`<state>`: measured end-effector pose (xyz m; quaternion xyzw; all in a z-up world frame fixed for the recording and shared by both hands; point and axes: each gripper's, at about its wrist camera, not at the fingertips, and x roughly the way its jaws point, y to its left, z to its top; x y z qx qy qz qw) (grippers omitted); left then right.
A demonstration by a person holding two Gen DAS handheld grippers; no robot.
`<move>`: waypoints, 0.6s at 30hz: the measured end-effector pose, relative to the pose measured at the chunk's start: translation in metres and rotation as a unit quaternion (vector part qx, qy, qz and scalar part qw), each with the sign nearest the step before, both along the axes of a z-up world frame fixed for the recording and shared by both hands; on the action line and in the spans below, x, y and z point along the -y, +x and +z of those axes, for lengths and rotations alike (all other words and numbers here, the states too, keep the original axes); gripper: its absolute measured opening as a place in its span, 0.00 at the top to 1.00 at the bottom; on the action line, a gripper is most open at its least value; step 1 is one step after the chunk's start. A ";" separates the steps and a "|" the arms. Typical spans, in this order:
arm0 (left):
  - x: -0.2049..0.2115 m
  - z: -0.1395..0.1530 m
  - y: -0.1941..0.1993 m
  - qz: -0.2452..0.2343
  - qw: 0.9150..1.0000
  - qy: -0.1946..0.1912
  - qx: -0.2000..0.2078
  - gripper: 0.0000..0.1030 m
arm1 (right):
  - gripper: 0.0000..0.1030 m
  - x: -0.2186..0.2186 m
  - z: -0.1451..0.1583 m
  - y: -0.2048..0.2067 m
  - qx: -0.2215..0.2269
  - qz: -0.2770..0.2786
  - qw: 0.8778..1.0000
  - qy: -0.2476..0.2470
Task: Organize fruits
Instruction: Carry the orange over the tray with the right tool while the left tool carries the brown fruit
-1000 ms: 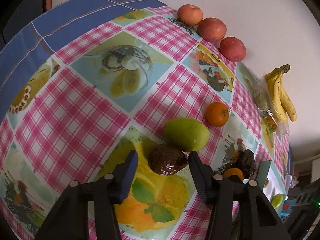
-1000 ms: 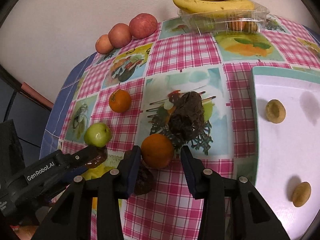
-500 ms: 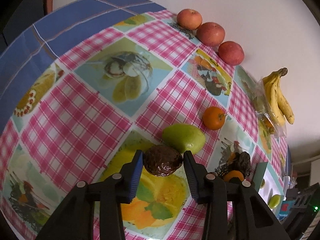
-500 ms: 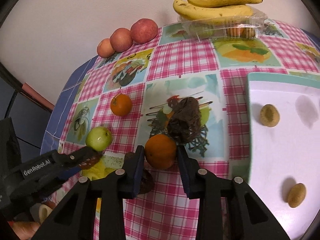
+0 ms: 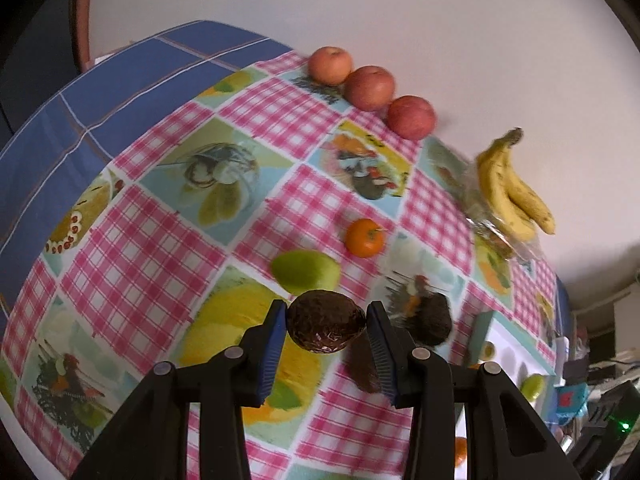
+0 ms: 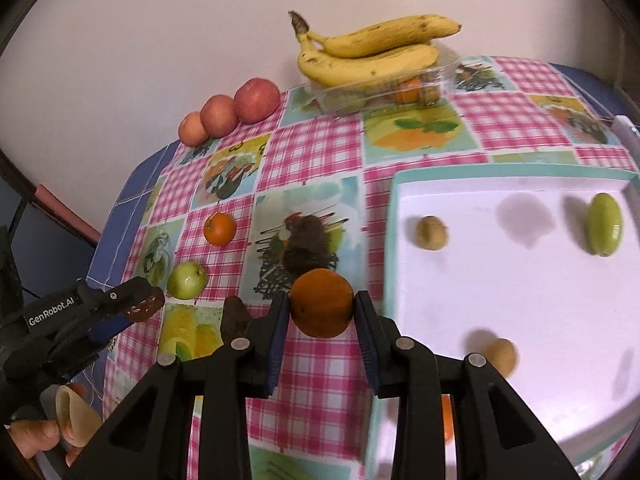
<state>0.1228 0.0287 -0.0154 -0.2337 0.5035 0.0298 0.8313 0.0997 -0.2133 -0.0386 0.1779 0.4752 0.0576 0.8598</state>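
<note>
Pink-checked tablecloth [image 5: 160,240] fills both my views, with a pale wall behind. My left gripper [image 5: 326,322] is clamped on a dark brown wrinkled fruit [image 5: 325,325] at lower centre of the left view, raised in front of a green pear [image 5: 306,272]. My right gripper [image 6: 322,312] grasps an orange [image 6: 321,303] at lower centre, beside the white tray [image 6: 520,304] on the right. Three apples [image 6: 228,114] and bananas [image 6: 368,56] line the upper edge.
</note>
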 end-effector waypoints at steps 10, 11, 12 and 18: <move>0.035 0.027 -0.017 -0.035 0.999 -0.003 0.027 0.58 | 0.66 0.035 0.032 -0.026 0.024 -0.024 0.999 -0.022; 0.038 0.028 -0.017 -0.038 0.999 -0.007 0.029 0.58 | 0.66 0.039 0.033 -0.028 0.024 -0.026 0.999 -0.022; 0.044 0.029 -0.018 -0.042 0.999 -0.008 0.030 0.58 | 0.66 0.041 0.034 -0.029 0.024 -0.027 0.999 -0.023; 0.071 0.030 -0.021 -0.062 0.998 -0.013 0.030 0.58 | 0.66 0.069 0.035 -0.036 0.021 -0.050 0.998 -0.021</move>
